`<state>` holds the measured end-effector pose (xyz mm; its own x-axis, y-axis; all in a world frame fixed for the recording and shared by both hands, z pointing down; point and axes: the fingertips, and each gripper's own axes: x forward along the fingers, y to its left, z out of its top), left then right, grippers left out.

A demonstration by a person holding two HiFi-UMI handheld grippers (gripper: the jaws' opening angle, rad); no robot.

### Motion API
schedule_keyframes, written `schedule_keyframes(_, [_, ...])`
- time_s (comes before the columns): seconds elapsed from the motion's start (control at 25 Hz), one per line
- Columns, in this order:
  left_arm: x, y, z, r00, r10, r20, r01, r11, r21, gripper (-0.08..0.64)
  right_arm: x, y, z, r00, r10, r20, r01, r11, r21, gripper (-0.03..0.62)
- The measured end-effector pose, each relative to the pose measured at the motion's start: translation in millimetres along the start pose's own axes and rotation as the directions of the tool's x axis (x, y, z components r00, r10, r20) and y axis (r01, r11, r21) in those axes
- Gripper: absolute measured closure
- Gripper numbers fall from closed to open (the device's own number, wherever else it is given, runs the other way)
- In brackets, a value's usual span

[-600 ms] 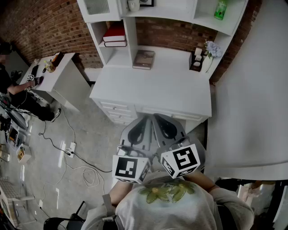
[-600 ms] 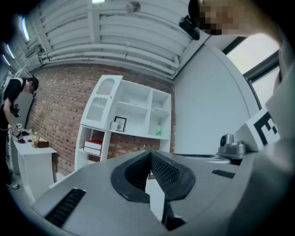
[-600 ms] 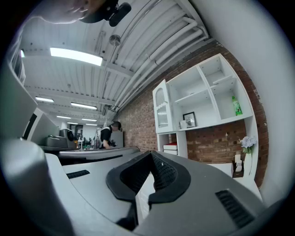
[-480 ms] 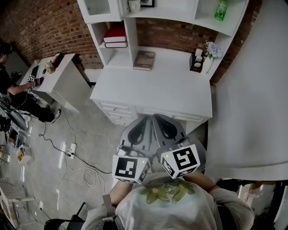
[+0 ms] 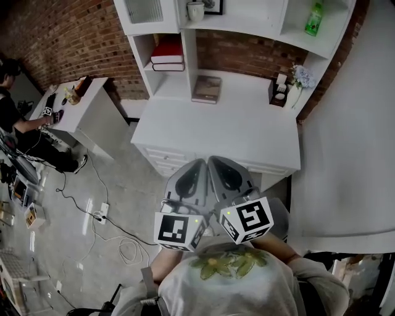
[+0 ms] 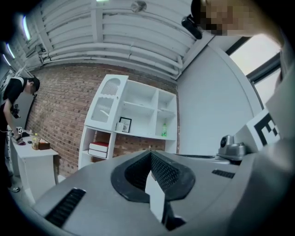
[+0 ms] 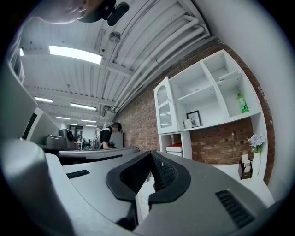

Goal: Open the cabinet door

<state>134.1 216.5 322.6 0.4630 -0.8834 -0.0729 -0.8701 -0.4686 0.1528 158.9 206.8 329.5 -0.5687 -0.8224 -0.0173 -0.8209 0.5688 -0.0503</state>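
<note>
The white hutch's cabinet door (image 5: 143,11), with a glass pane, is shut at the upper left of the shelf unit above the white desk (image 5: 216,133). It also shows far off as the cabinet door (image 6: 105,103) in the left gripper view and the cabinet door (image 7: 163,108) in the right gripper view. My left gripper (image 5: 196,165) and right gripper (image 5: 213,162) are side by side close to my chest, well short of the desk. Both are shut with nothing between the jaws, as seen at the left gripper (image 6: 150,151) and right gripper (image 7: 150,153).
Red books (image 5: 168,49), a mug (image 5: 195,10) and a green bottle (image 5: 314,18) sit on the shelves. A book (image 5: 207,88) and flowers (image 5: 303,77) are on the desk. A person (image 5: 12,117) works at a side table (image 5: 92,108) at left. Cables (image 5: 105,216) lie on the floor; a white wall (image 5: 352,154) stands at right.
The view has shifted so the desk and hutch sit a little lower and further right in the picture. Both grippers keep their place and stay shut.
</note>
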Motion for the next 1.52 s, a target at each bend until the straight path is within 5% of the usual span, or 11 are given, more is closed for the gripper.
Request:
schedule_keyframes(0.84, [26, 74, -14, 1.0, 0.023, -0.003, -0.023, 0.999, -0.024, 0.552, 76, 6, -22, 0.999, 0.024, -0.025, -0.024, 1.0, -0.013, 0.571])
schedule_keyframes(1.52, [104, 147, 0, 1.0, 0.026, 0.002, -0.026, 1.0, -0.008, 0.552, 179, -28, -12, 0.999, 0.044, -0.011, -0.044, 0.999, -0.014, 0.571])
